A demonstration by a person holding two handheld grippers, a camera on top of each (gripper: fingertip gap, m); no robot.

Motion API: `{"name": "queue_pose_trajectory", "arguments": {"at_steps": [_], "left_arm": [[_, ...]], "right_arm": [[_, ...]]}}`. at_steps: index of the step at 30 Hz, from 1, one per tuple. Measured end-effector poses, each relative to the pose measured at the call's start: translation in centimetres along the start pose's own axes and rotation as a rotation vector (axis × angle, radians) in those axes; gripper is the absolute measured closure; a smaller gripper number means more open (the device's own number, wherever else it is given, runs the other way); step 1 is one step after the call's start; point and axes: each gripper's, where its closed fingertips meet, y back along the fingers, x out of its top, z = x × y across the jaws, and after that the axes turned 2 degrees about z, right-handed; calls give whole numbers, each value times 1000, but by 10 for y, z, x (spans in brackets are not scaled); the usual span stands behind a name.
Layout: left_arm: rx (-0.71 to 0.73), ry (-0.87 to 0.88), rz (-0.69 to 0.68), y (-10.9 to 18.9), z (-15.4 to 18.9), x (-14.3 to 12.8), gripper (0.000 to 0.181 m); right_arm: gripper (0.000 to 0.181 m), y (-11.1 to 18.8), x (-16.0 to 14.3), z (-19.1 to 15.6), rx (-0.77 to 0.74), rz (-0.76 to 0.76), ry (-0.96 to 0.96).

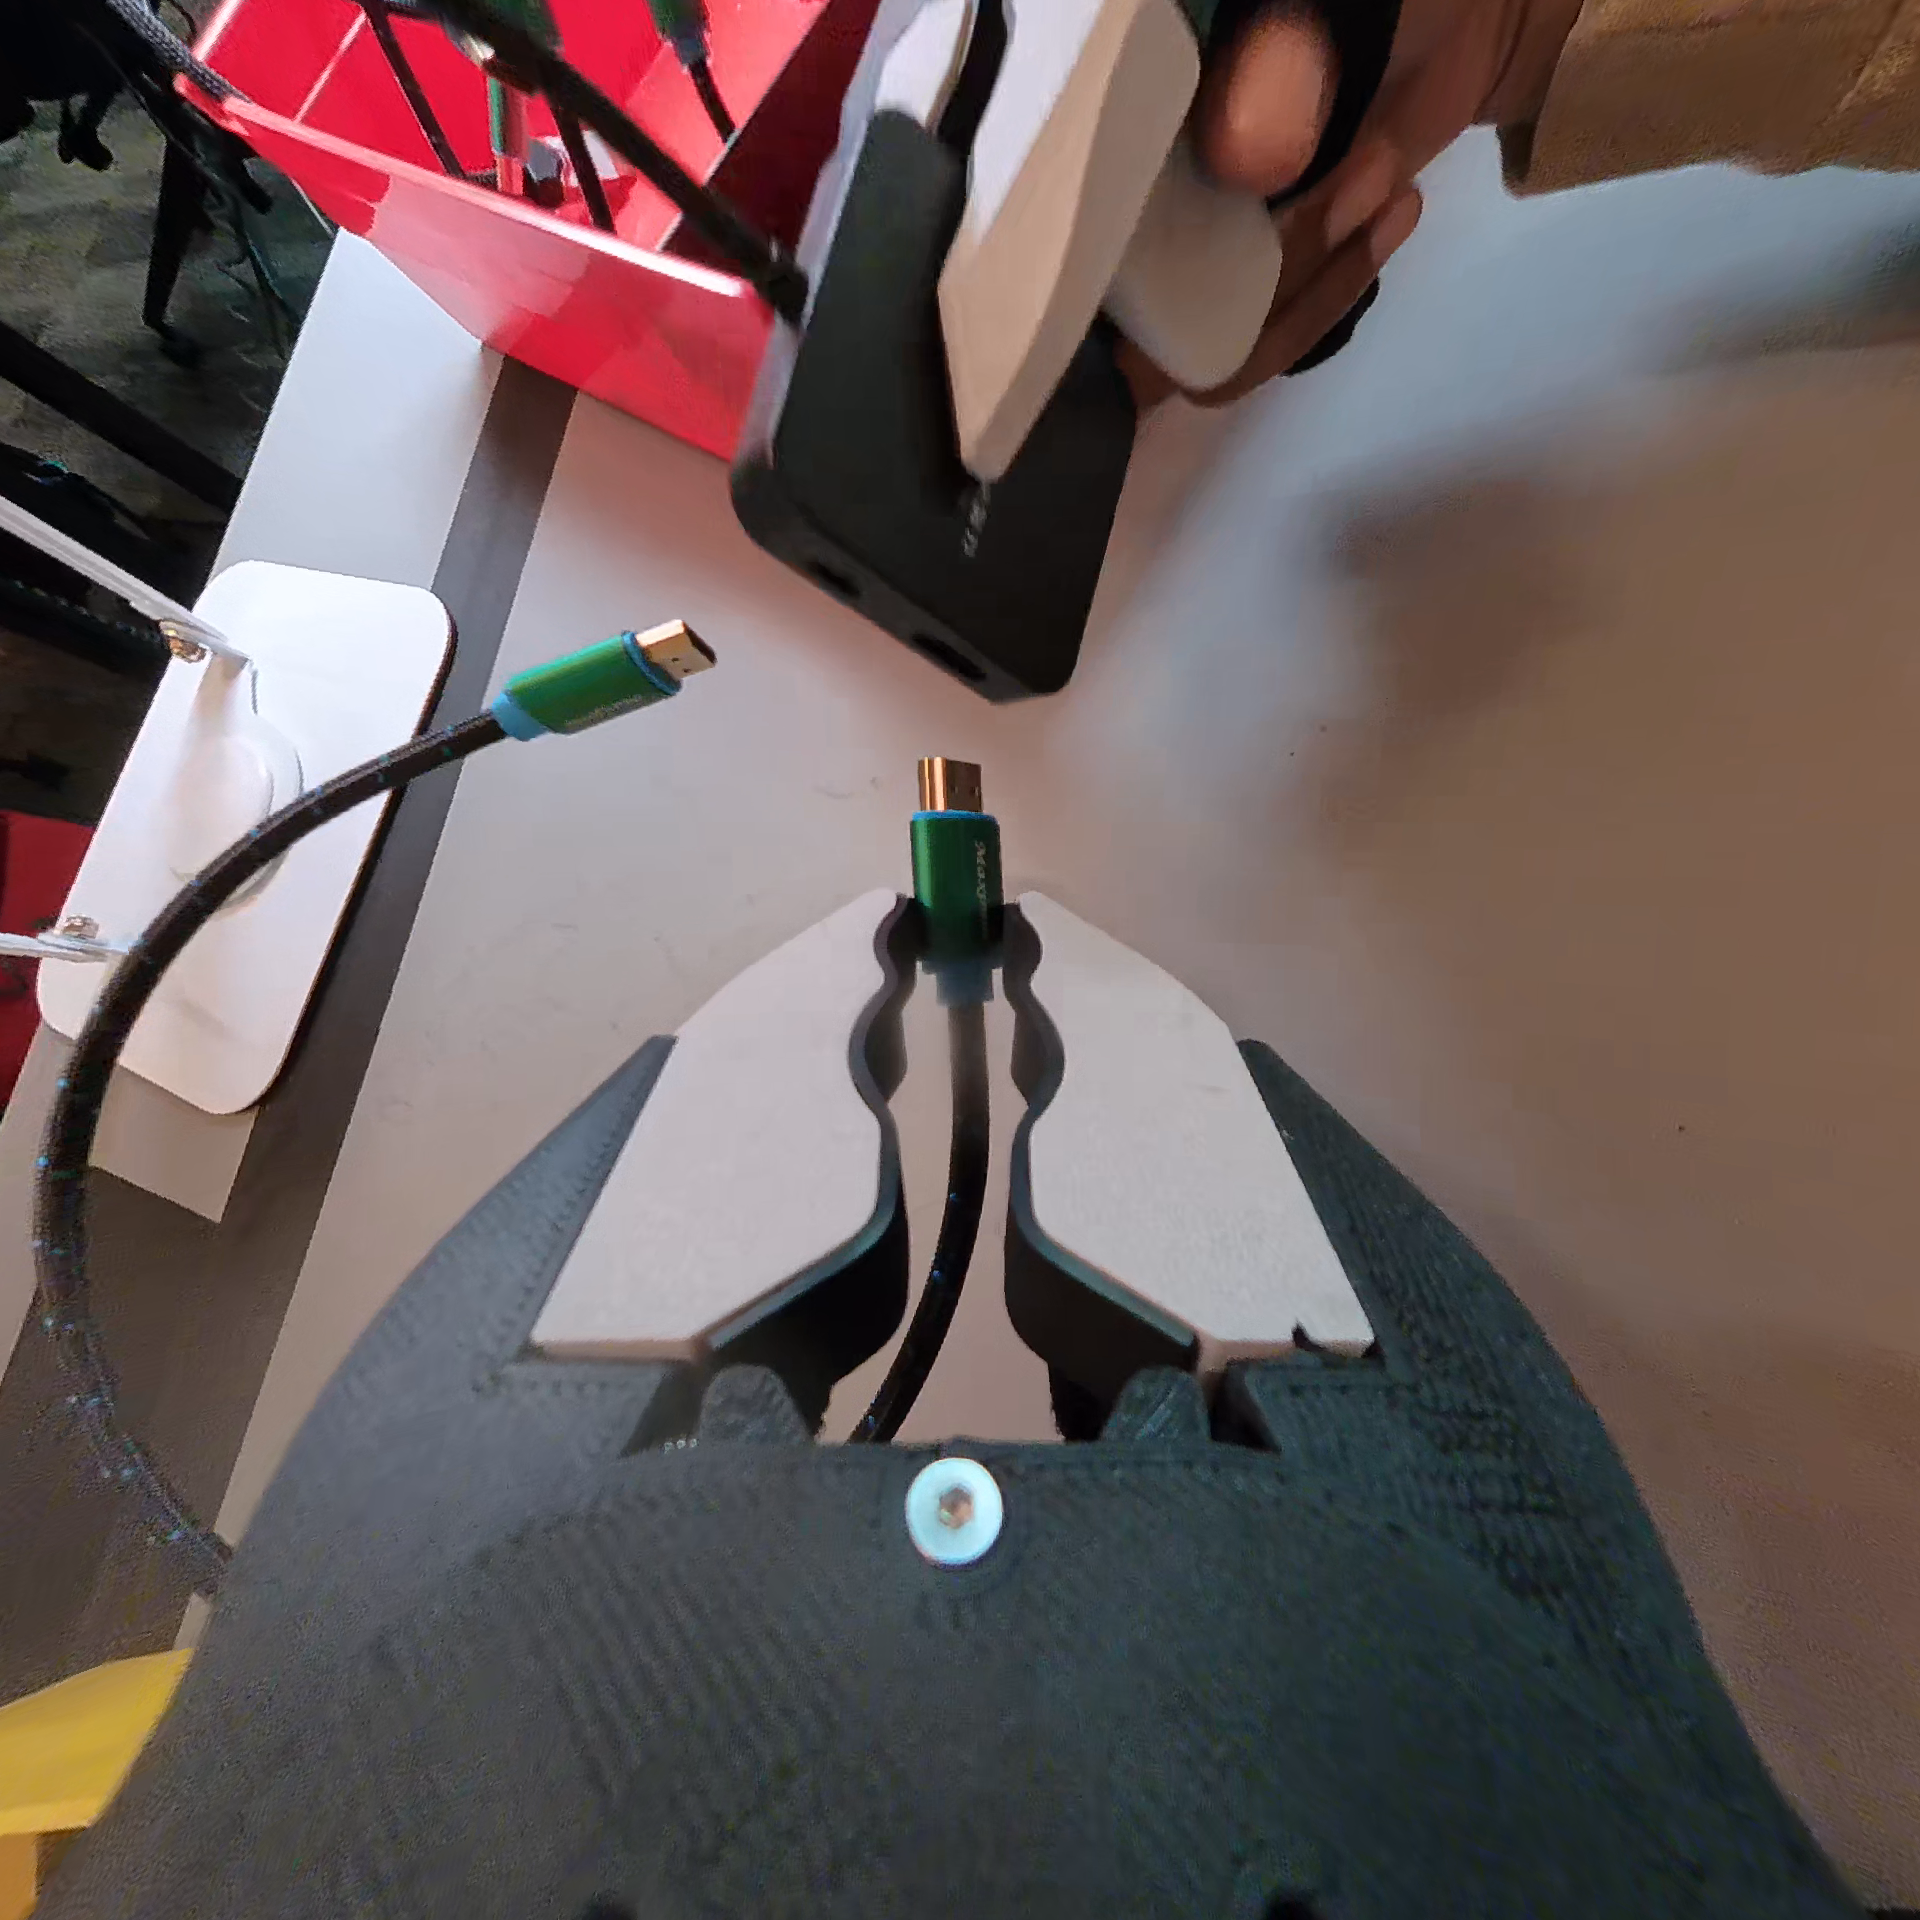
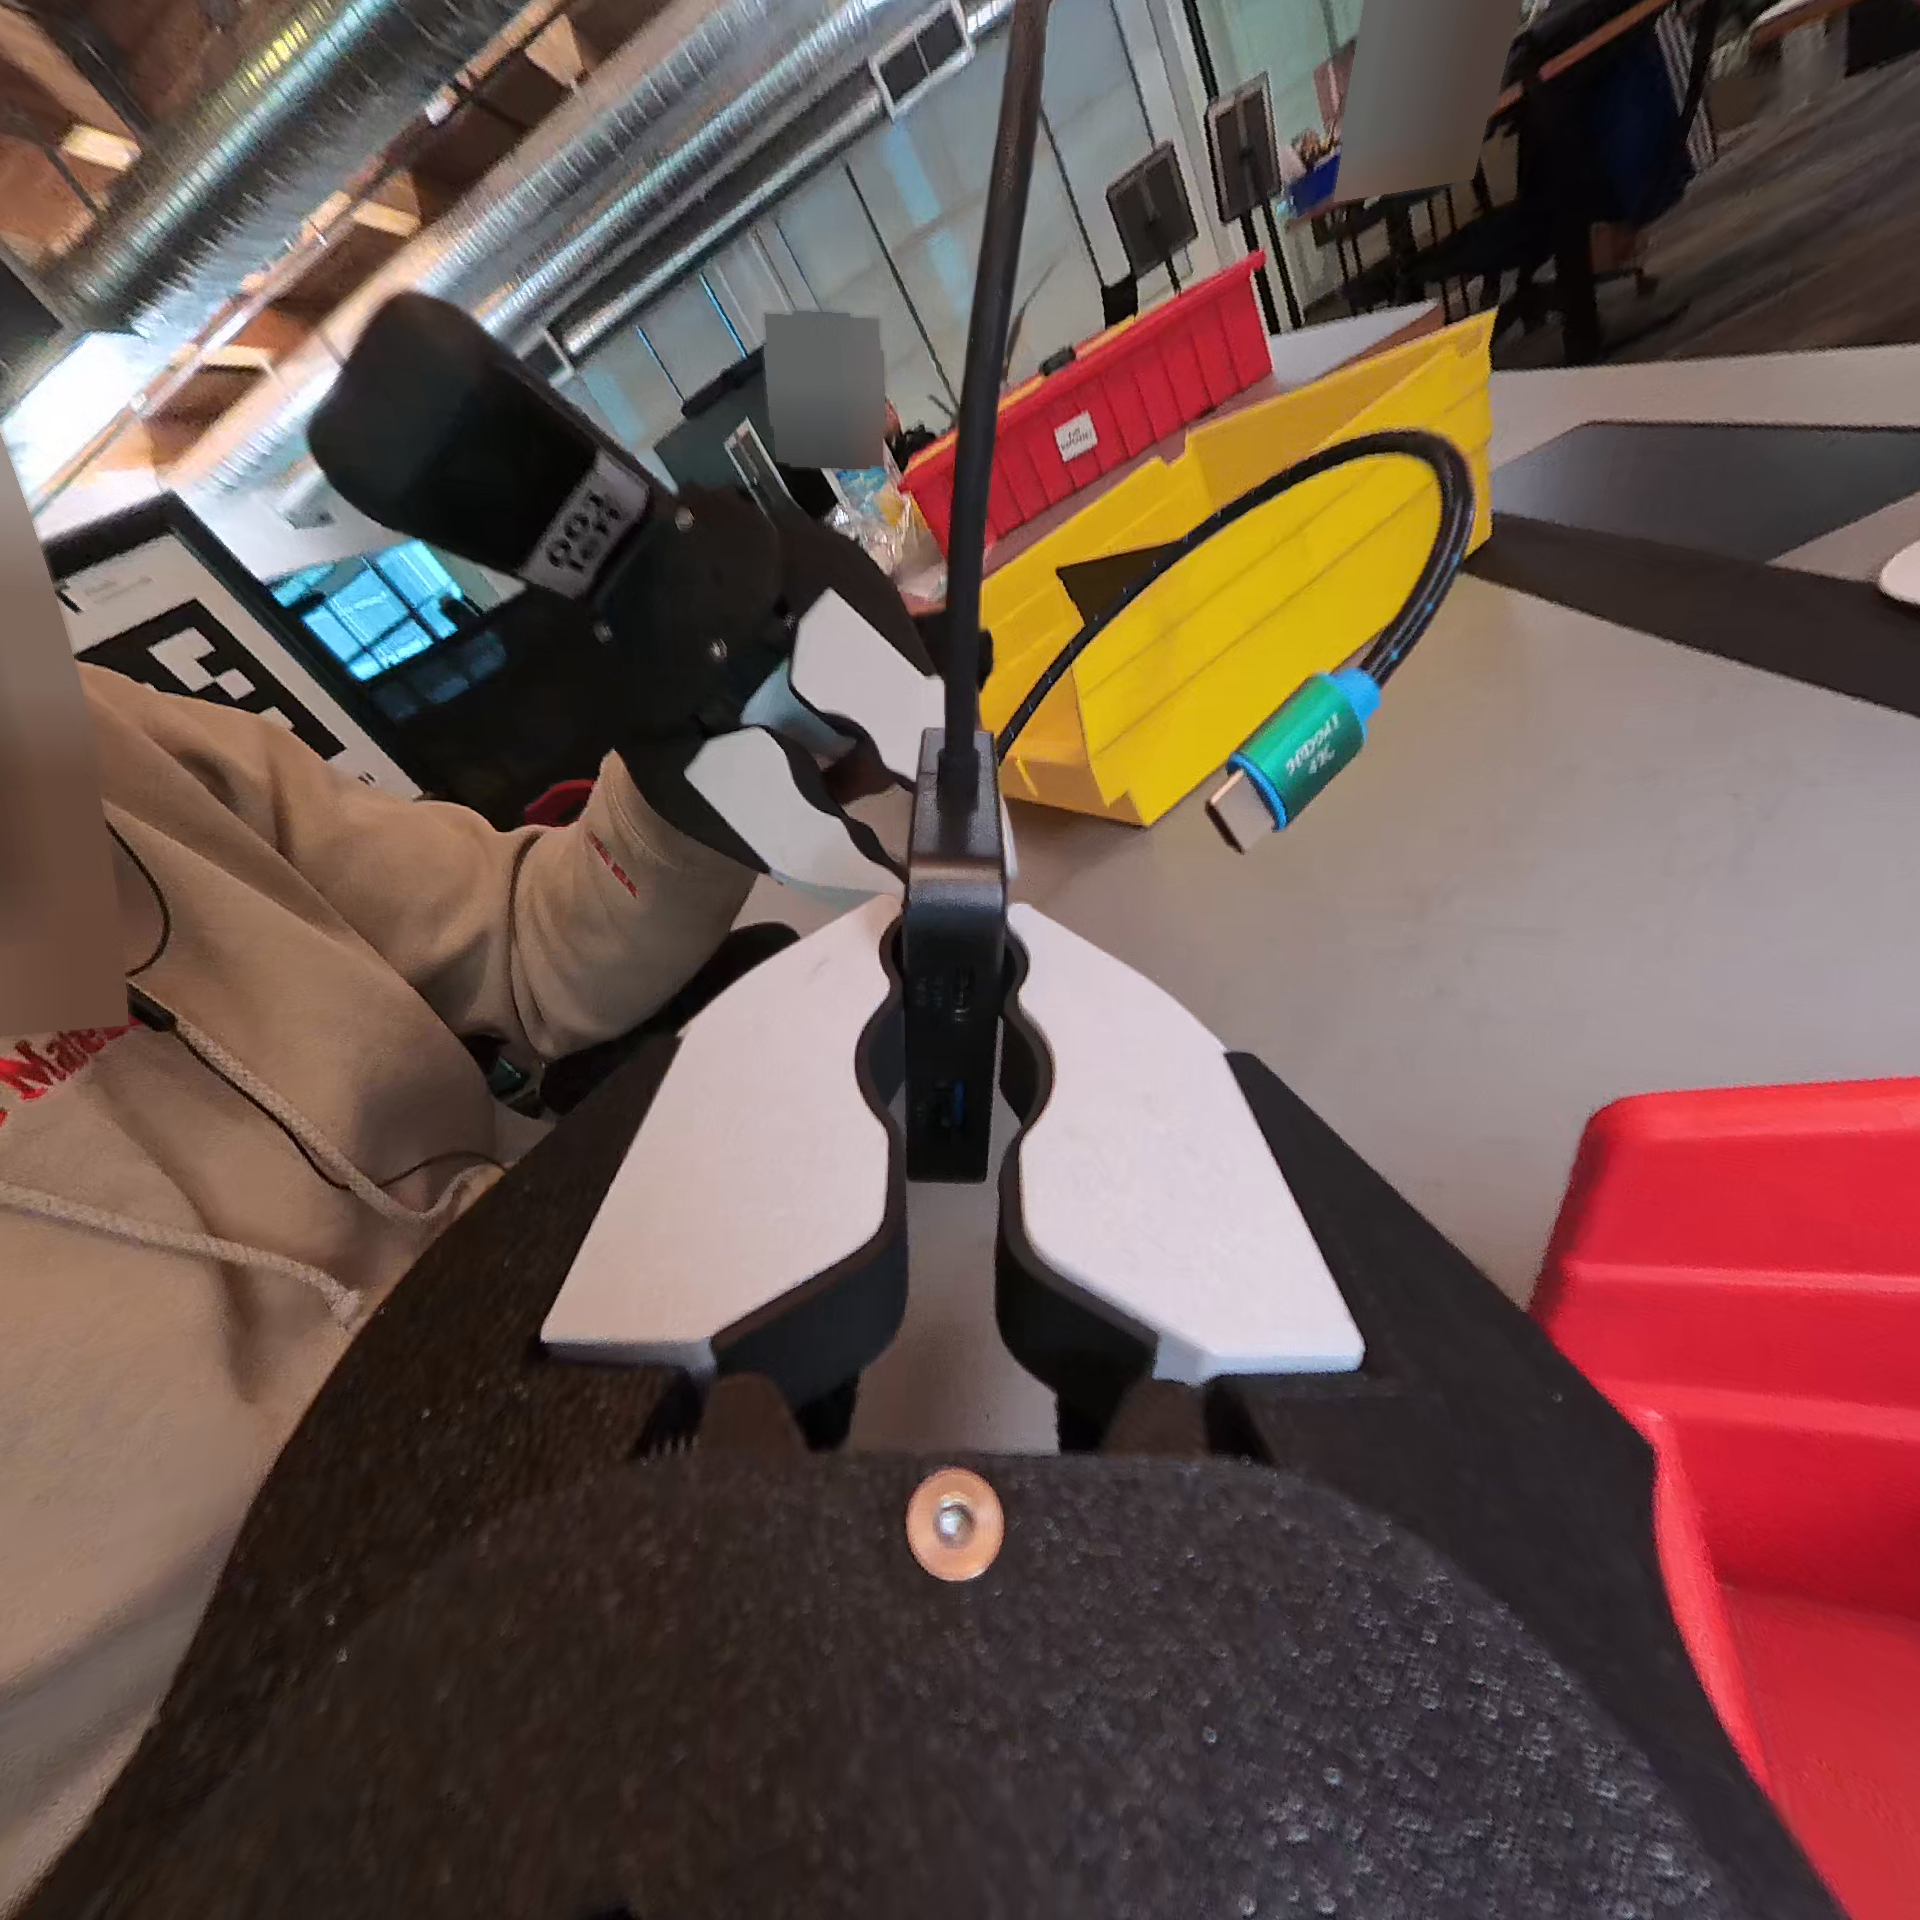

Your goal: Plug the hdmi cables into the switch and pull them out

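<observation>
At about nine o'clock in the left wrist view, a loose green plug with a gold tip and a black braided cord (image 1: pixel 613 681) hangs over the edge of the pale grey table (image 1: pixel 1455 935), held by nothing. Its gold tip points toward two o'clock, at the box. In the middle, at six o'clock, the left gripper (image 1: pixel 954 914) is squeezed tight on a second green plug with a gold tip (image 1: pixel 951 831), and that plug's black cord runs back between the white fingers. The gold tip points to twelve o'clock and is near the box but not touching it. Up at twelve to one o'clock is the flat black plastic switch box (image 1: pixel 935 499), with two dark empty holes facing the plug. The right gripper (image 2: pixel 956 935) is clamped on the thin sides of that box and holds it up off the table, while a black cord (image 2: pixel 987 364) is plugged into its far end. A red plastic bin (image 1: pixel 499 239) sits at eleven o'clock, behind the box. In the right wrist view a yellow plastic bin (image 2: pixel 1195 623) sits at one o'clock. I think the job is at a plugging-in step: neither green plug is in the box now, so the held plug needs to line up with a hole and push in, and the loose one waits its turn.
</observation>
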Motion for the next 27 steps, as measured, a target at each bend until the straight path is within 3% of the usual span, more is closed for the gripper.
{"name": "queue_pose_trajectory", "arguments": {"at_steps": [1,16,23,27], "left_arm": [[-13,1,5,1,2,1,165],[-202,72,45,1,26,3,165],[-228,170,169,9,17,15,166],[-230,176,169,12,15,14,167]], "right_arm": [[168,-2,-4,1,0,-17,-2],[168,-12,-21,-11,73,-98,-7],[168,-15,-5,-9,69,7,-50],[168,-22,0,-9,61,56,-71]]}}
